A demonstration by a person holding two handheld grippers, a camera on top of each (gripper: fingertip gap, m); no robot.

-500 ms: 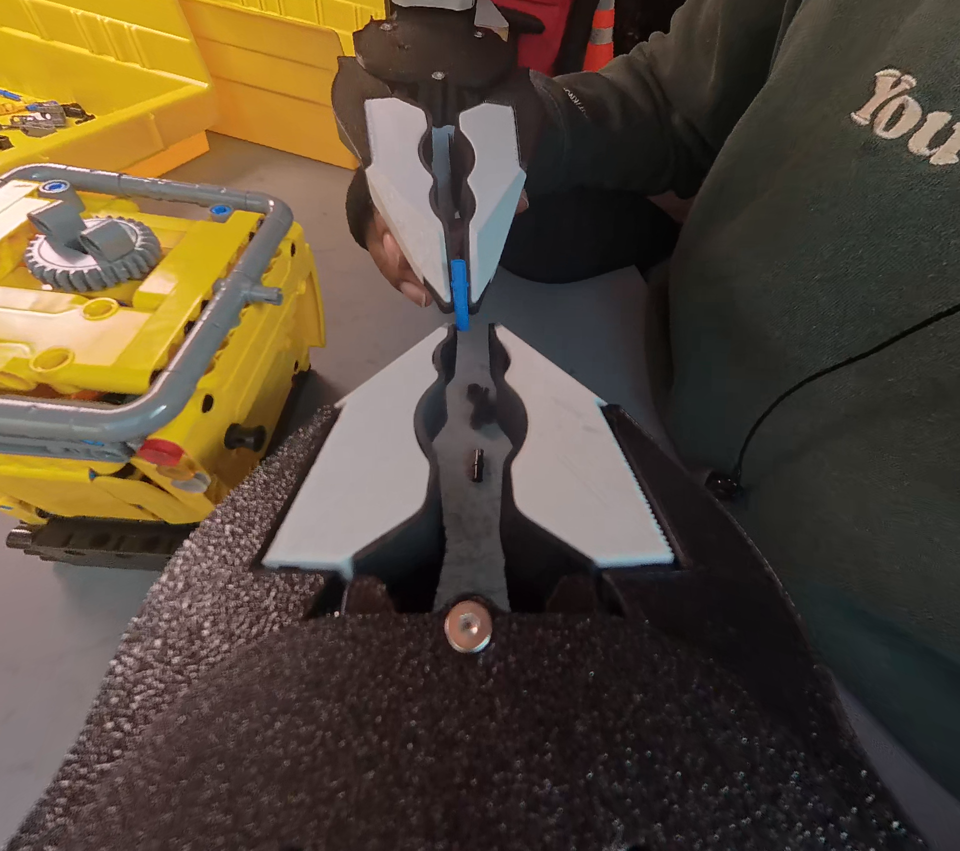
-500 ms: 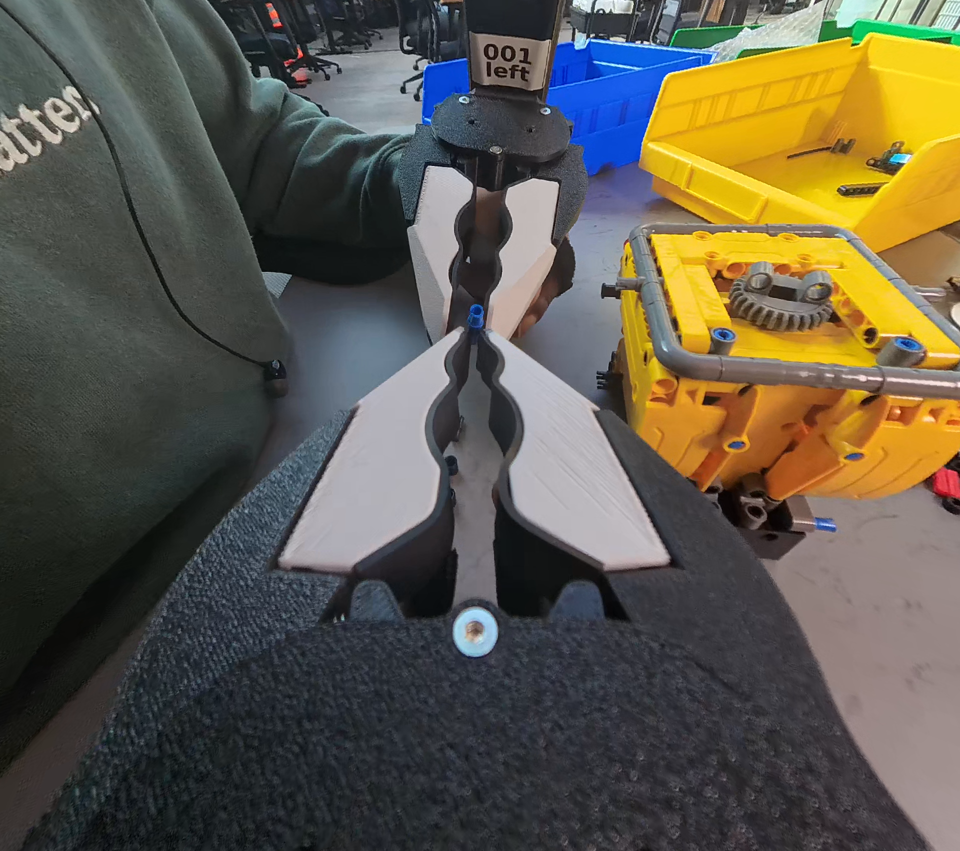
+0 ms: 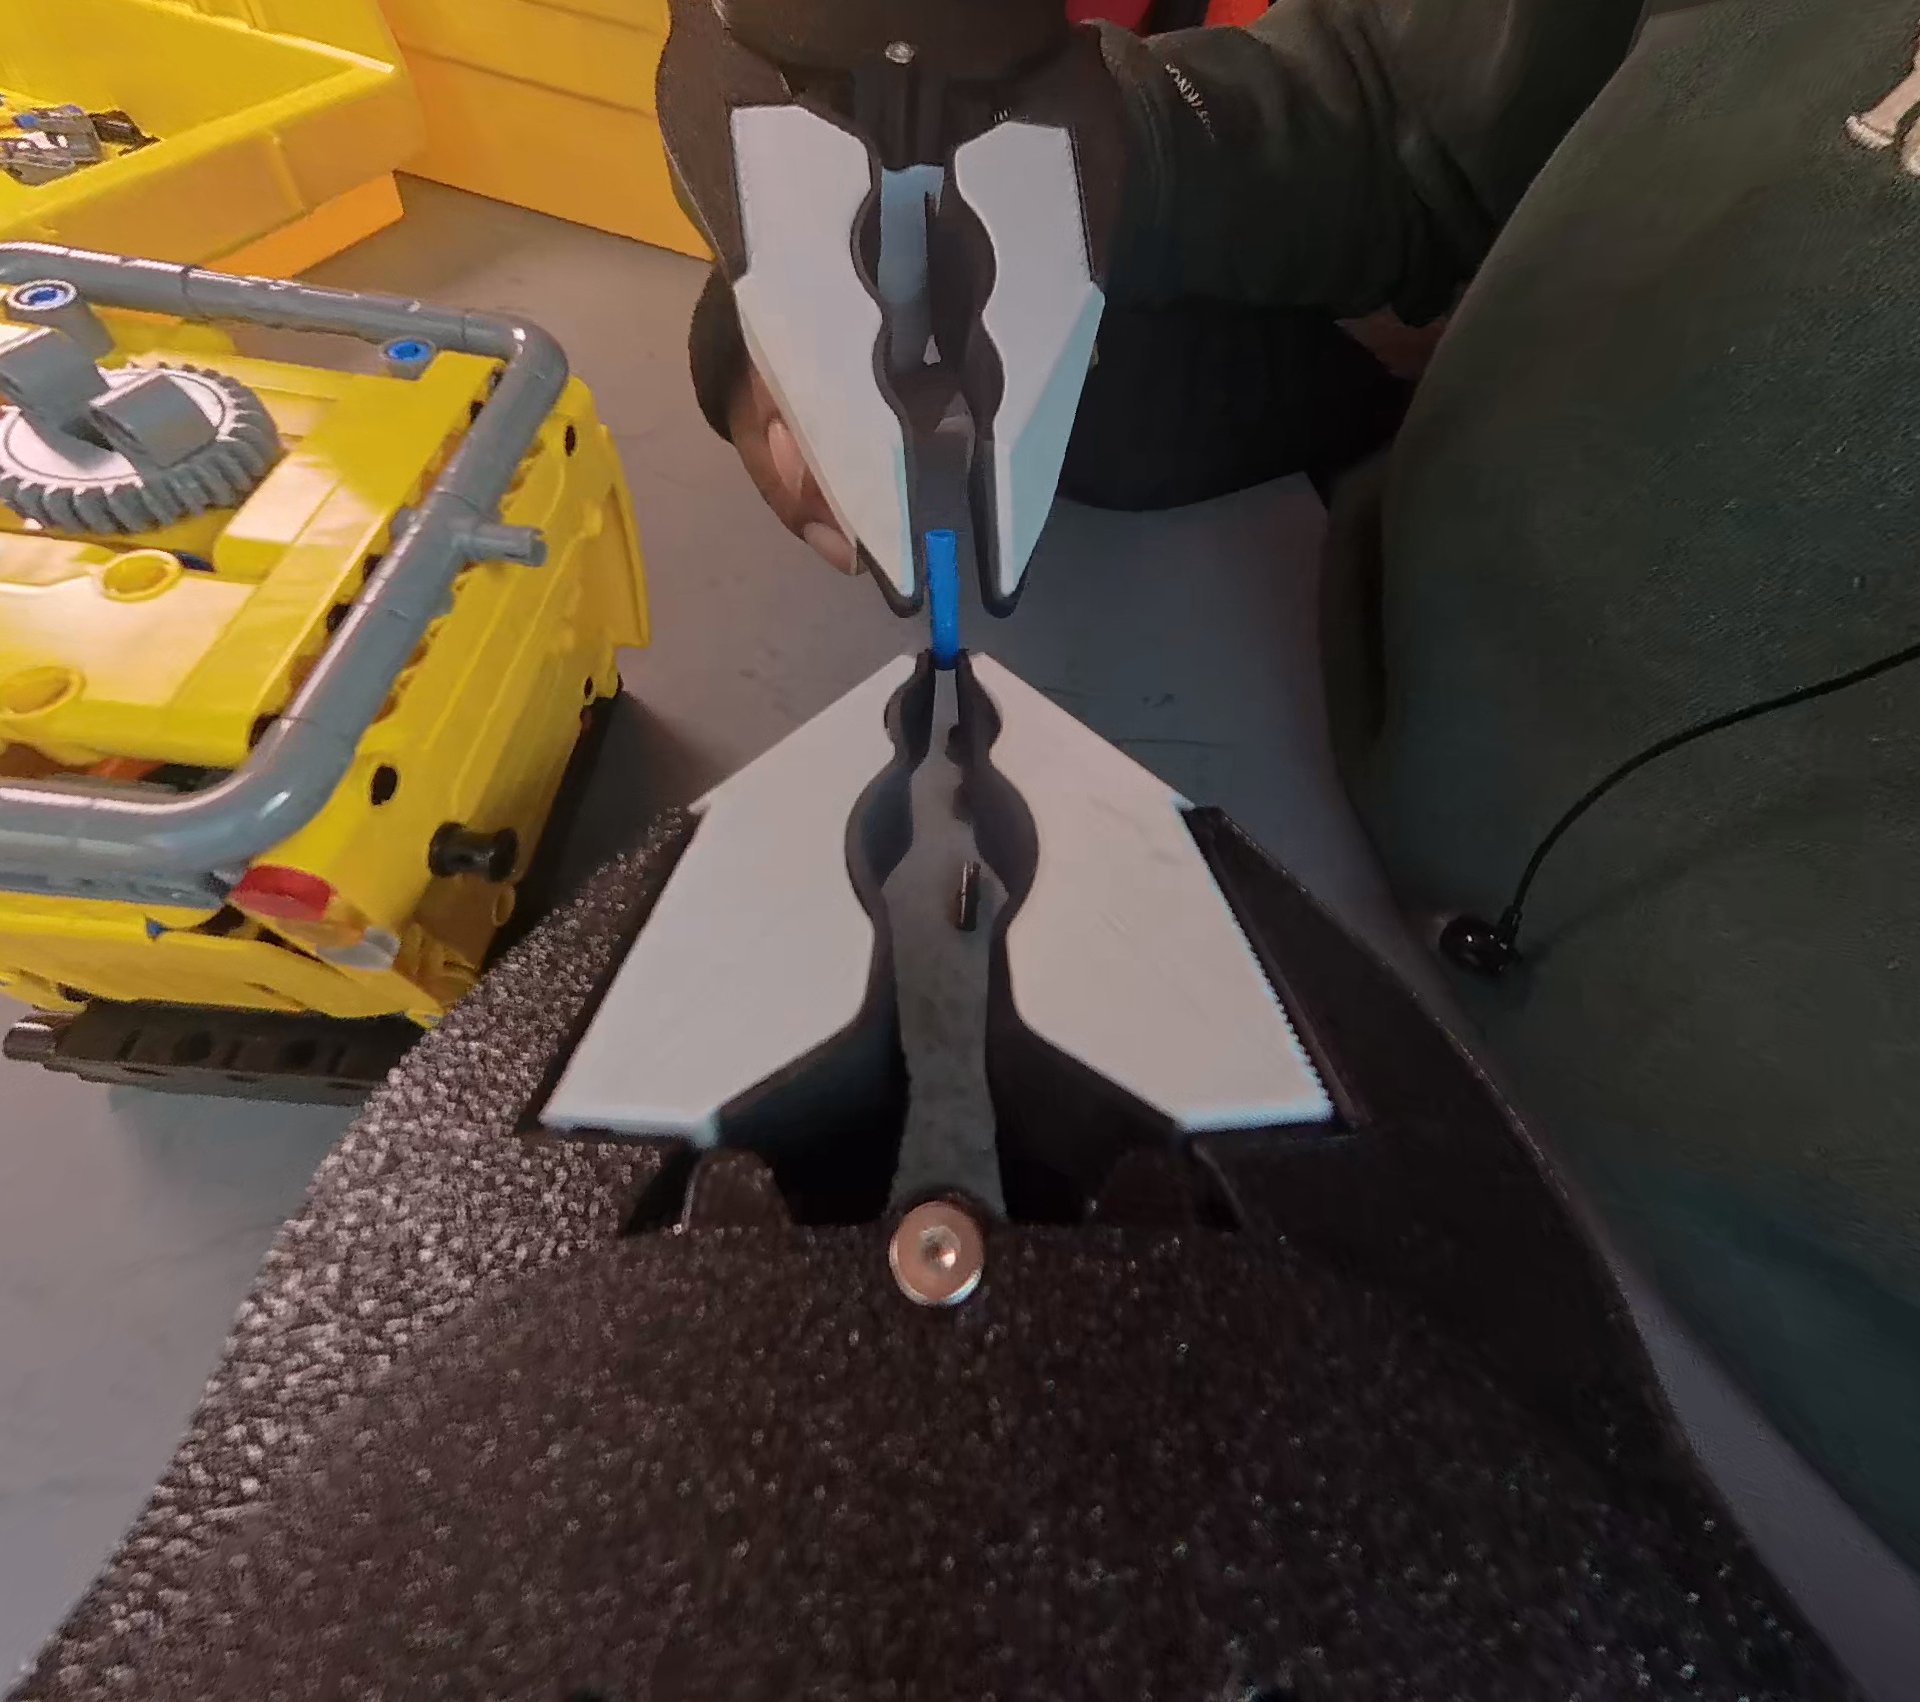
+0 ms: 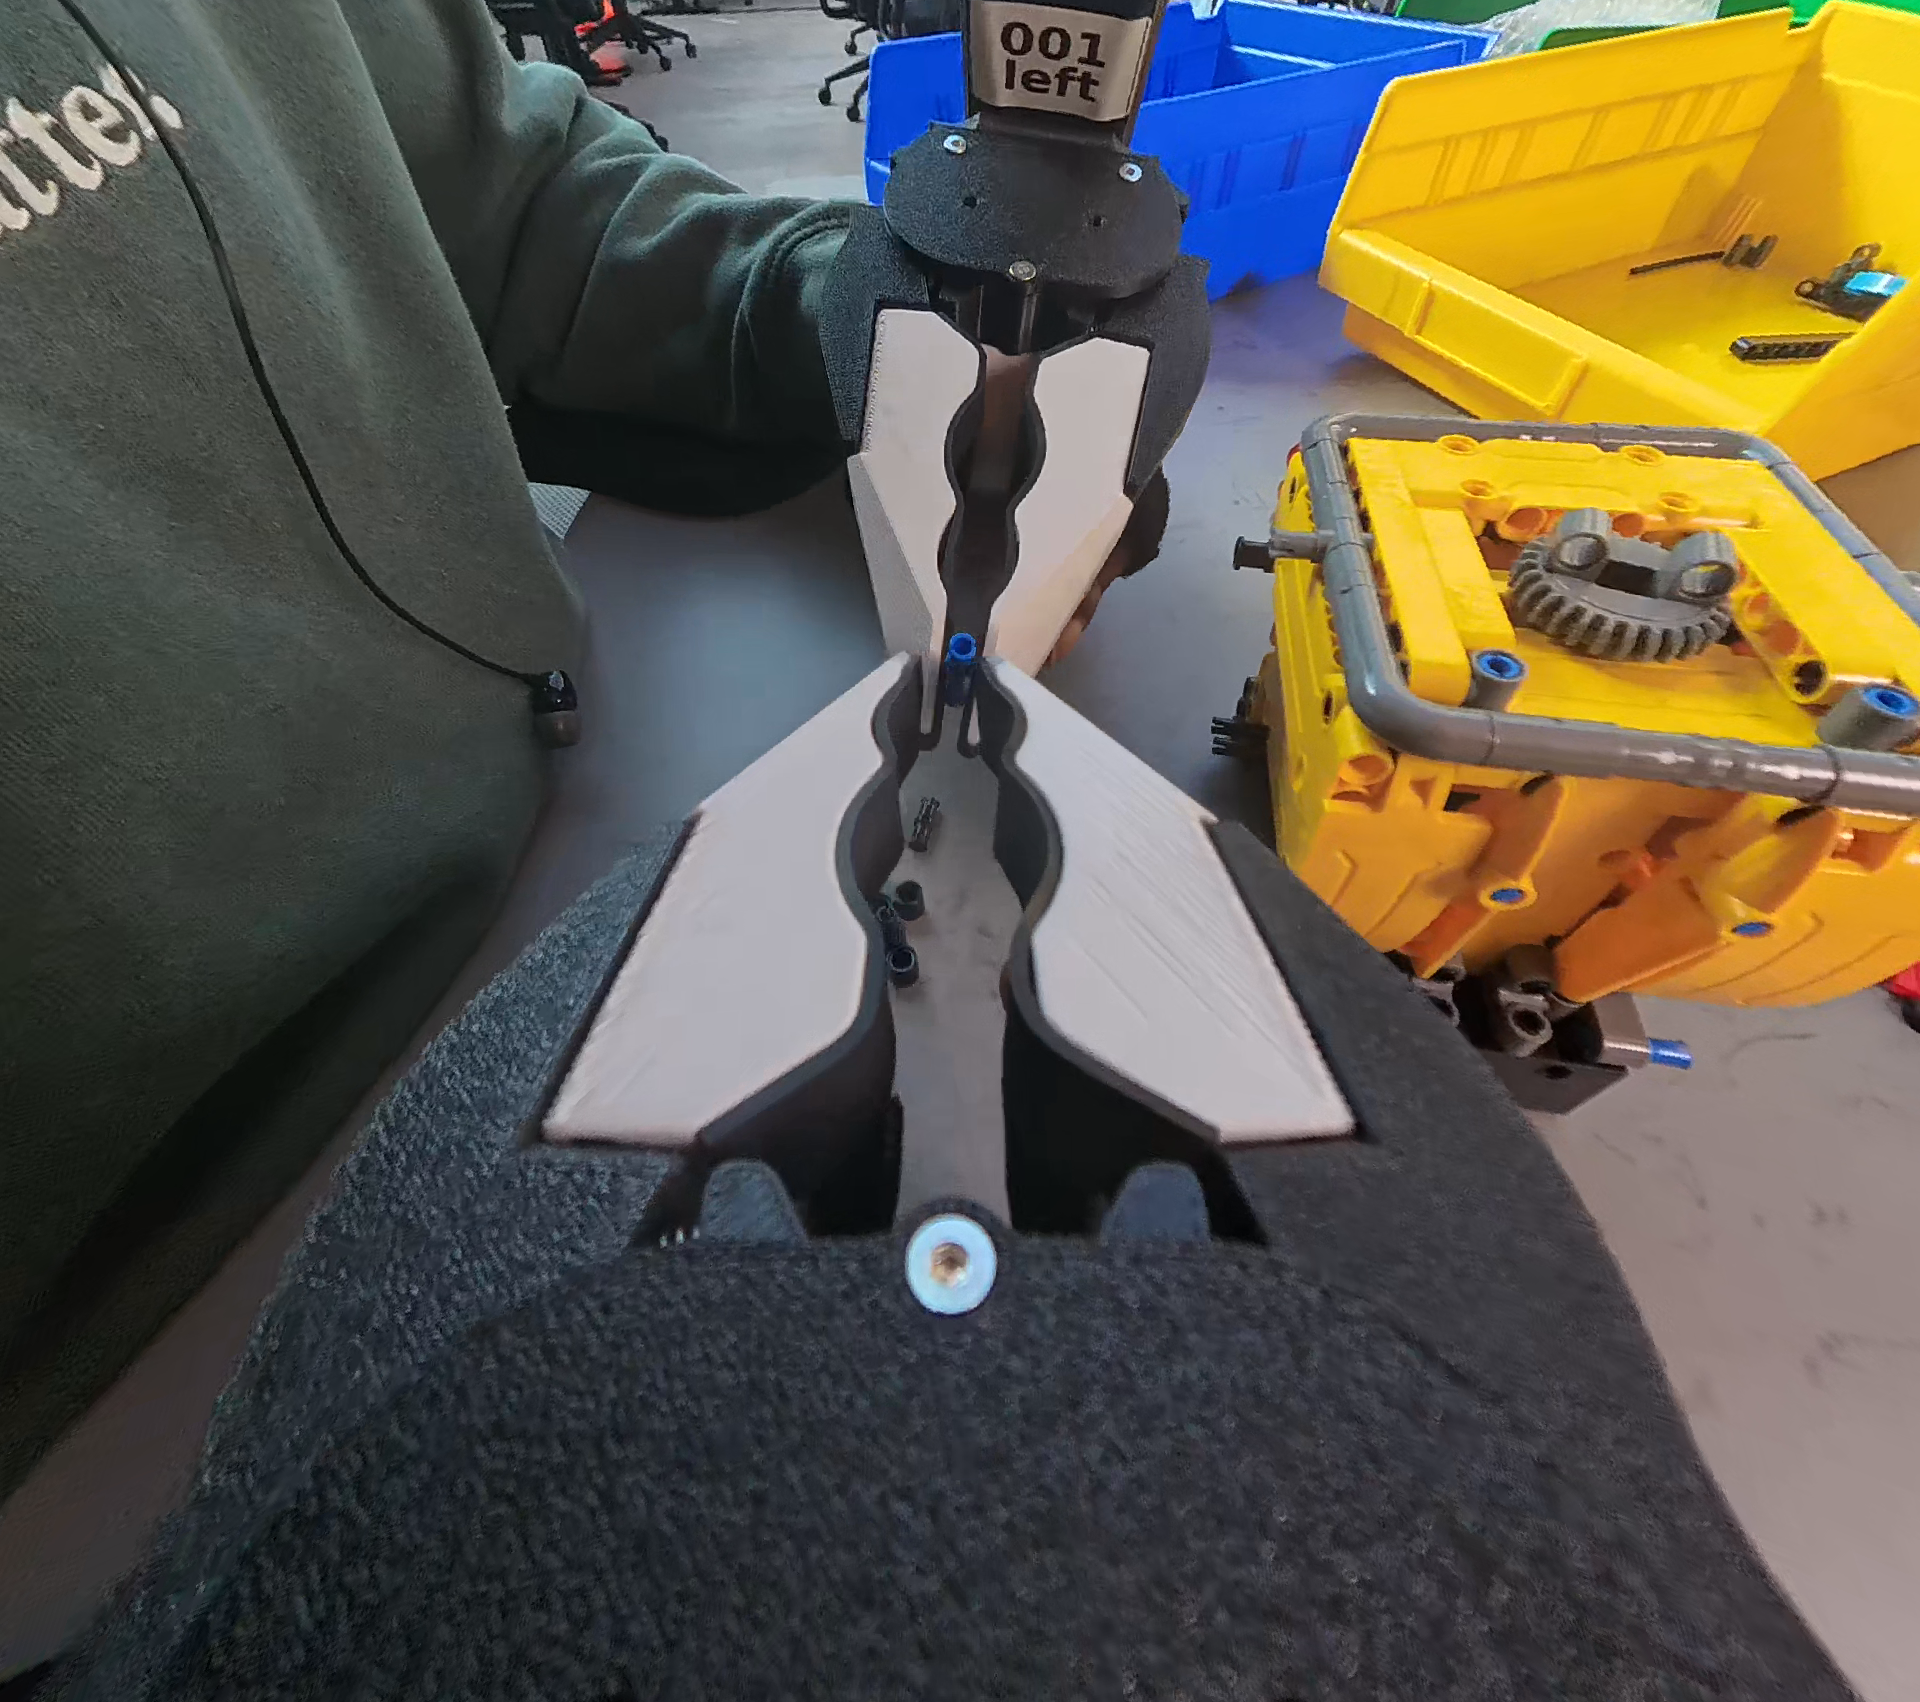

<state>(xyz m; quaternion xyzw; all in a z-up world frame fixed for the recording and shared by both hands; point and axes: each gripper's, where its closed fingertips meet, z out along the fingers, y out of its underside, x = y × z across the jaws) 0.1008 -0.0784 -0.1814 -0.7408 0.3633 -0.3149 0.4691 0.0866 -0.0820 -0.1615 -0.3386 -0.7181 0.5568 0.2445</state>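
Left of the two grippers in the left wrist view, a yellow brick-built model [image 3: 312, 613] with a grey gear [image 3: 125, 457] on top stands on the grey table [image 3: 125, 1237], its left side cut off by the frame. The left gripper [image 3: 940, 670] has its tips pinched together on a blue pin [image 3: 942, 582], whose lower end is hidden between them. The right gripper [image 4: 951, 702] meets it tip to tip above the table edge nearest the person; its jaws stand a little apart either side of the pin. Whether they touch it is hard to make out. Small black pins [image 4: 902, 925] lie on the table below. A green sweatshirt [image 3: 1662, 613] fills the right.
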